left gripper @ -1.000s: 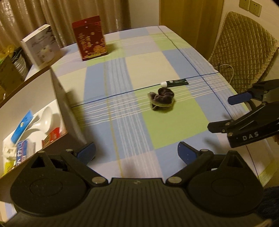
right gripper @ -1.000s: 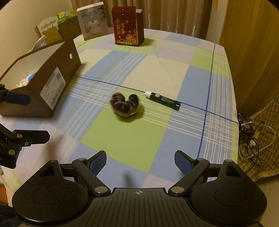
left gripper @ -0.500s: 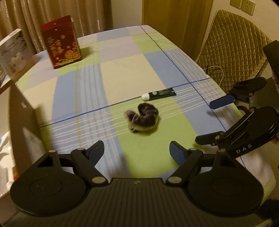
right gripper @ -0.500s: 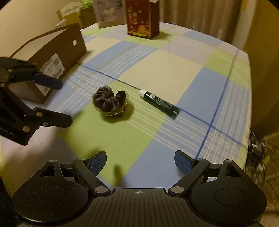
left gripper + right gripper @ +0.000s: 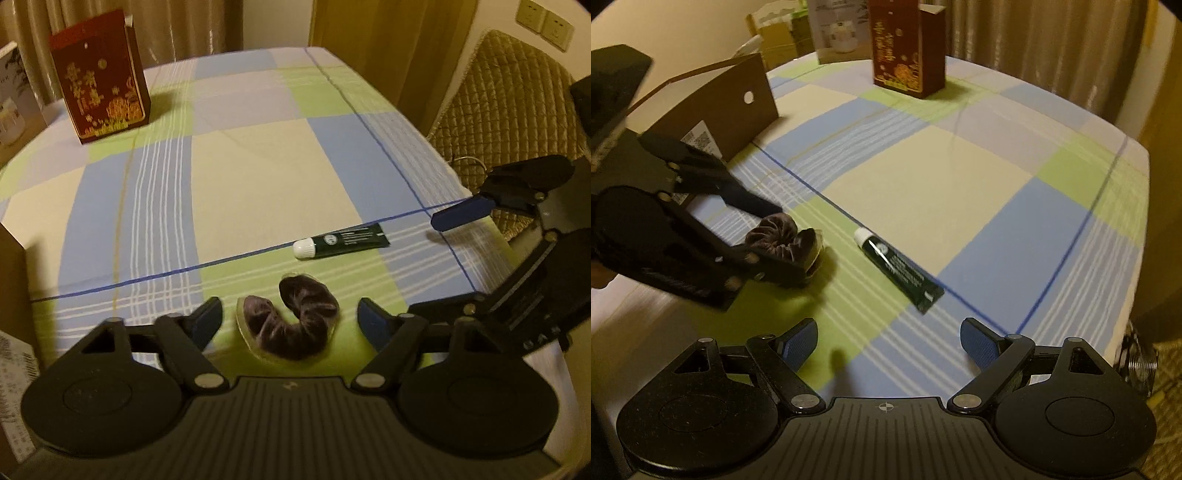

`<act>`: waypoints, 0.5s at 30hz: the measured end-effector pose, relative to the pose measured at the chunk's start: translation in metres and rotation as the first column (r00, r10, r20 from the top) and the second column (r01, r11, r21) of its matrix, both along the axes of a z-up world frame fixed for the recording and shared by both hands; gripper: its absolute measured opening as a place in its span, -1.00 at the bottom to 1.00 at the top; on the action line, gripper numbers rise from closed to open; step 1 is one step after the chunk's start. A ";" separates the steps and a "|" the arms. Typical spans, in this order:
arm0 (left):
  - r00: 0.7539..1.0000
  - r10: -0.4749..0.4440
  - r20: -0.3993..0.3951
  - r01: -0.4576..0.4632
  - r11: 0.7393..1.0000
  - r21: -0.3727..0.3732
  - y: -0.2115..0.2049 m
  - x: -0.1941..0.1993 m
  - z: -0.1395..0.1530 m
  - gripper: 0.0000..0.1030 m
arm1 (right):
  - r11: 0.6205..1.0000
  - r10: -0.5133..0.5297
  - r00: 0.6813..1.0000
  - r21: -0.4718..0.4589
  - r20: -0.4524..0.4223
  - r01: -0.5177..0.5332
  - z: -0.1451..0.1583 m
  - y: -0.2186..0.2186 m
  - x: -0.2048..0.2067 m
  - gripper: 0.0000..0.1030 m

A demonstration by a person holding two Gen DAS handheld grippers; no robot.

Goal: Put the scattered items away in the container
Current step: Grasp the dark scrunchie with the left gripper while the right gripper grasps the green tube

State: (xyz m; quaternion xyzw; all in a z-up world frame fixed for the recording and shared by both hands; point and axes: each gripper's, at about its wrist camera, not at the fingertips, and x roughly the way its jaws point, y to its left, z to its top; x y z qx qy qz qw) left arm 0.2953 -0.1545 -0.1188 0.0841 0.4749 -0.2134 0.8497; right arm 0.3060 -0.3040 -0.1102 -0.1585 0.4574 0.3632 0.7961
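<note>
A dark purple velvet scrunchie (image 5: 291,326) lies on the checked tablecloth between the two blue pads of my left gripper (image 5: 293,321). The jaws are closing around it, and a gap shows on each side, so the pads do not press on it. The right wrist view shows the same from the side: left gripper (image 5: 772,236), scrunchie (image 5: 775,229). A dark green tube with a white cap (image 5: 899,271) lies just beyond my right gripper (image 5: 890,343), which is open and holds nothing. The brown cardboard box (image 5: 720,107) stands at the far left.
A red printed box (image 5: 99,74) and a white box (image 5: 836,29) stand at the table's far edge. A quilted chair (image 5: 517,103) sits past the right edge. The box's wall (image 5: 11,251) shows at the left of the left wrist view.
My left gripper has come forward and down from beside the box to the scrunchie, and its jaws have narrowed. My right gripper has moved in toward the tube, still wide.
</note>
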 end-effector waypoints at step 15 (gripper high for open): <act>0.999 0.030 -0.045 -0.030 1.000 -0.002 0.041 -0.020 0.011 -0.60 | 0.986 0.167 0.985 0.008 0.040 -0.167 -0.019 0.041 0.035 0.04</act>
